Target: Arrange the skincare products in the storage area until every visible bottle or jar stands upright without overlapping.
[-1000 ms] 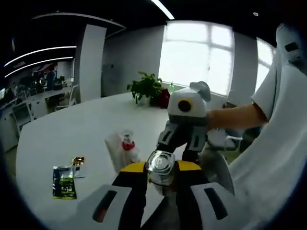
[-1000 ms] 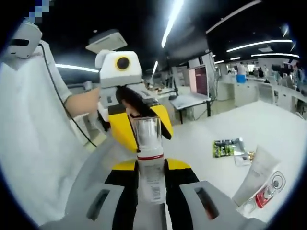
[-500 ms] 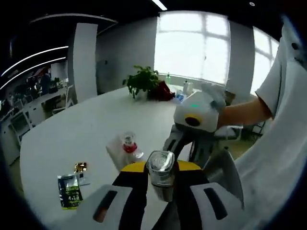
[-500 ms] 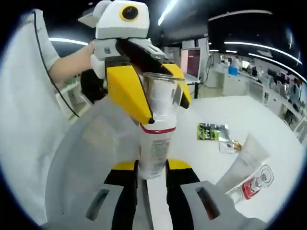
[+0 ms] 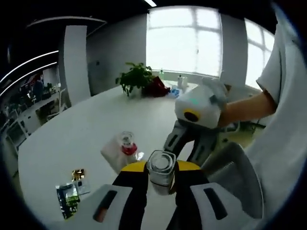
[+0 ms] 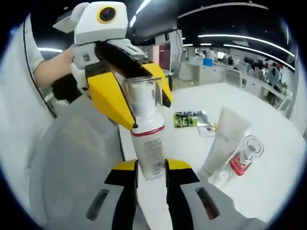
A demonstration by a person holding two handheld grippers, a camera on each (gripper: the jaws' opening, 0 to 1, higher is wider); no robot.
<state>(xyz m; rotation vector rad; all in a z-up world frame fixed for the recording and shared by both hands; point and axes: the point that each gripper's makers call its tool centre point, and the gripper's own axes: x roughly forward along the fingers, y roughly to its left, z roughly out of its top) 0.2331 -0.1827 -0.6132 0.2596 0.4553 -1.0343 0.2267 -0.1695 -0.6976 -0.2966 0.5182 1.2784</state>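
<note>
Both grippers are on the one white pump bottle with a clear cap and red collar (image 6: 146, 129), held in the air above the white table (image 5: 72, 139): the right gripper (image 6: 150, 168) pinches its lower body between yellow-tipped jaws while the left gripper (image 6: 129, 81) reaches in level from the left of the right gripper view, a bare forearm behind it, and clamps the cap (the cap top sits between its jaws in the left gripper view (image 5: 160, 167)). The risk here, I'd say, is the two hands pulling apart or twisting unevenly, which could pop the cap off or slip the bottle loose onto the white tube (image 6: 225, 139) and the clear red-based bottle (image 6: 244, 158) lying just below

Open table (image 5: 72, 139) beyond the tube (image 6: 224, 140) (sachets (image 6: 189, 119) farther off)
</note>
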